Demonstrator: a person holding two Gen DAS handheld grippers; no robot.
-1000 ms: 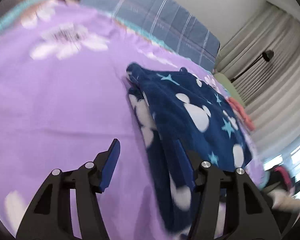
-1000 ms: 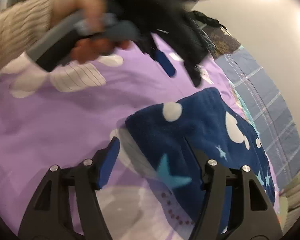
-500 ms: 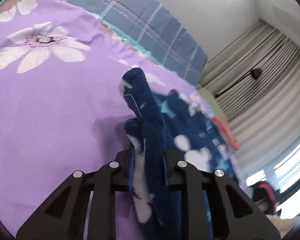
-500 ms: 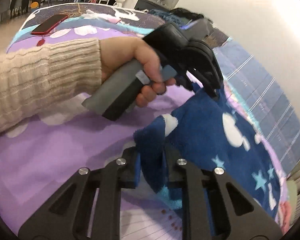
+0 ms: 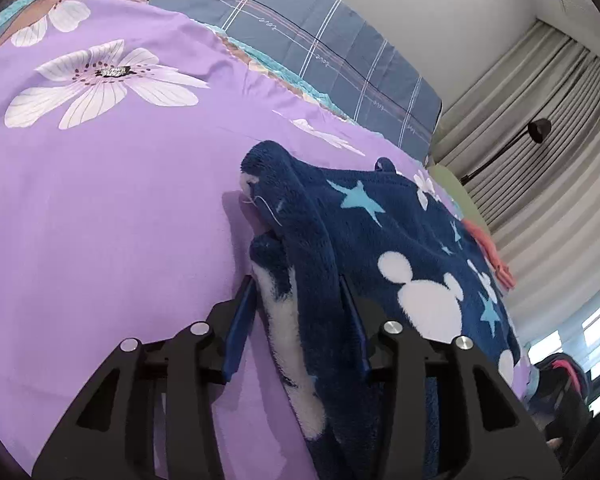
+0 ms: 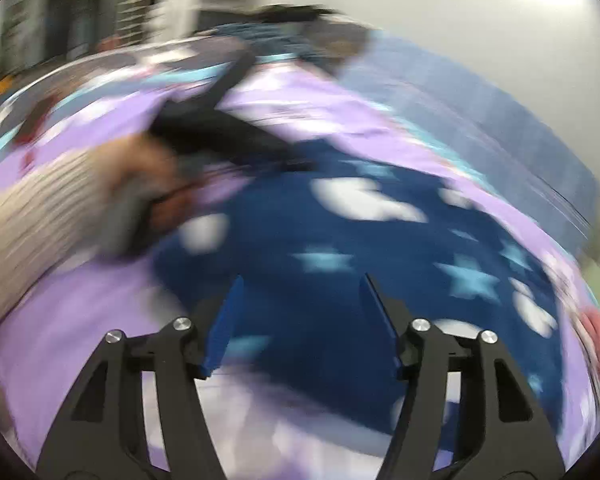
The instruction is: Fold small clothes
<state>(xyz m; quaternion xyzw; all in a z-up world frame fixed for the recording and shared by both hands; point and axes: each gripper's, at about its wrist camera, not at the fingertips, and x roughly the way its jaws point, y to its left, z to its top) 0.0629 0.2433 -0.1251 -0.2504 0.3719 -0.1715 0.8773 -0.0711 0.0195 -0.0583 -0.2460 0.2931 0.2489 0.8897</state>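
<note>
A navy fleece garment (image 5: 400,240) with white mouse heads and light blue stars lies on the purple flowered bedsheet (image 5: 100,200). Its thick folded left edge runs between the fingers of my left gripper (image 5: 296,280). Those jaws are opening, and the left pad stands a little off the fabric. In the blurred right wrist view, my right gripper (image 6: 303,277) hovers above the garment (image 6: 380,260) with its jaws opening wide and nothing pinched. A person's hand in a beige ribbed sleeve (image 6: 40,216) holds the left gripper at the garment's far left corner.
A blue plaid pillow (image 5: 320,52) lies along the head of the bed. A coral-pink cloth (image 5: 490,248) sits beyond the garment's right side. Grey curtains (image 5: 560,160) and a black lamp (image 5: 538,130) stand past the bed.
Half a second ago both grippers were shut on the garment's edge; both have since opened. The raised fold has sunk back onto the bed. The right gripper has lifted and rolled.
</note>
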